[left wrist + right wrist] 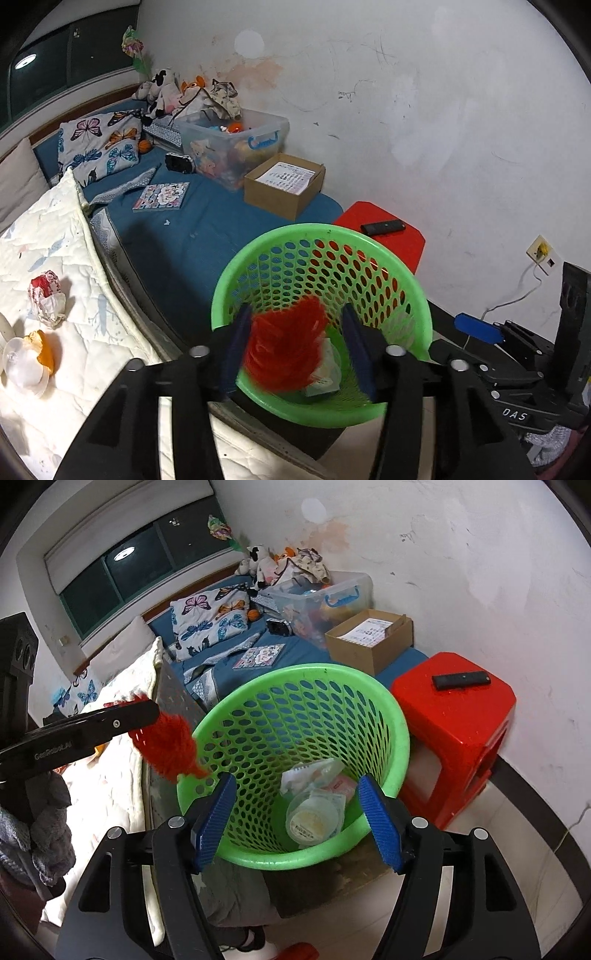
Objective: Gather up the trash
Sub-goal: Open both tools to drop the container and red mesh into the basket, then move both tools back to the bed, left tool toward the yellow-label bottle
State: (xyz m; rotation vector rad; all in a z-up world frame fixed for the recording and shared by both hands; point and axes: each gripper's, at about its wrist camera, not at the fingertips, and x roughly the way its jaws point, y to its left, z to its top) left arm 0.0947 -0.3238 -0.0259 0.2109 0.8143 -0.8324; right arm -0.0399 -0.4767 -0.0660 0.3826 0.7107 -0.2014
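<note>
A green perforated basket (413, 291) (399, 720) stands beside the bed. My left gripper (295, 332) hangs over it with its jaws apart, and a blurred red mesh net (288, 350) (168, 746) lies loose between them, at the basket's left rim in the right wrist view. My right gripper (297, 812) is open and empty in front of the basket. Inside lie a clear lidded cup (314, 819) and wrappers (317, 775). On the white quilt (74, 240) sit a crumpled red-white wrapper (46, 295) and a clear cup with orange peel (29, 358).
A red stool (454, 720) bearing a black remote (461, 680) stands right of the basket against the wall. On the blue bed are a cardboard box (284, 188), a clear toy bin (236, 147), a book (160, 197) and butterfly pillows (99, 147).
</note>
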